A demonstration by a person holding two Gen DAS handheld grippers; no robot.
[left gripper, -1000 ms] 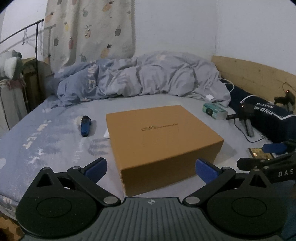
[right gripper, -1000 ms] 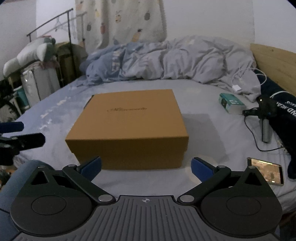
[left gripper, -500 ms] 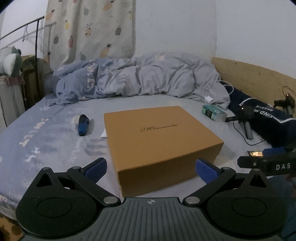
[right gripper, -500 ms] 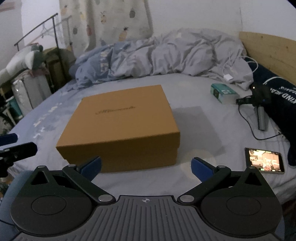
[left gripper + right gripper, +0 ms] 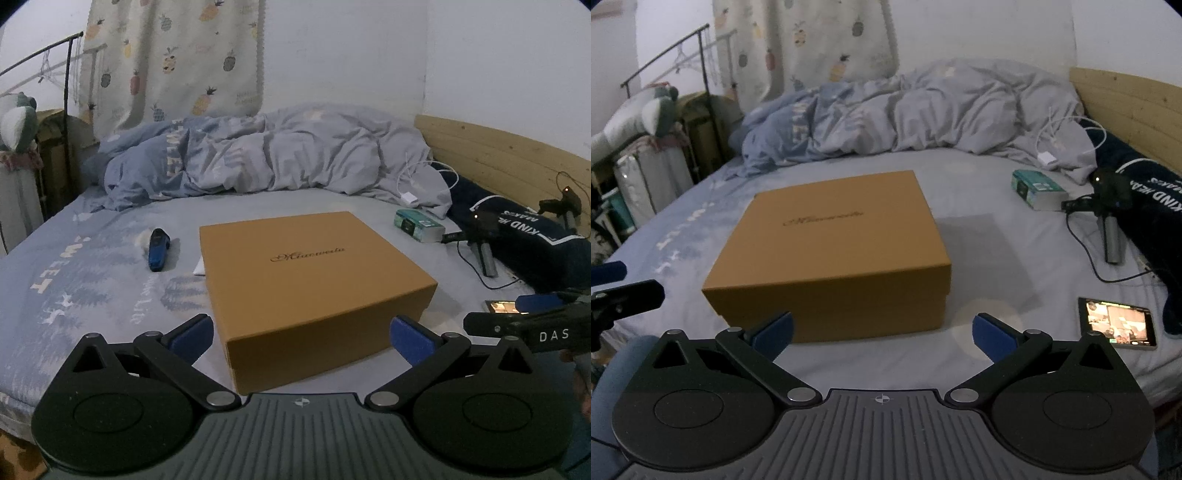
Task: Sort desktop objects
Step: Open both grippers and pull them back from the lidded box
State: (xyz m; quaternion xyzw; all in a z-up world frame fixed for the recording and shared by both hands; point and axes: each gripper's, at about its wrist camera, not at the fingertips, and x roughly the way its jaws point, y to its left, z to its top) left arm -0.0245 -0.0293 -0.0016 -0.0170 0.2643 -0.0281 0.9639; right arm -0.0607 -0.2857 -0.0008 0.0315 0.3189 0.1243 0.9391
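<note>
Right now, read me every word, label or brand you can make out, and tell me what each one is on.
"SWEET": white letters on the pale blue bedsheet, and again on the crumpled blue-grey duvet.
"DAS": white letters on the black right tool; any further letters are out of view.
"KIND": on the dark navy pillow, seen upside down; its other words are unclear.
Cursive gold logo on the lid of the closed tan cardboard box: too blurred to read.
Label on the small teal box: too small.

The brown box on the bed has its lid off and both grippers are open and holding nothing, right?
Not quite. The brown box has its lid on, closed, as the right wrist view shows. The rest is right: it sits on the bed, and the left gripper and right gripper are both open, holding nothing.
</note>
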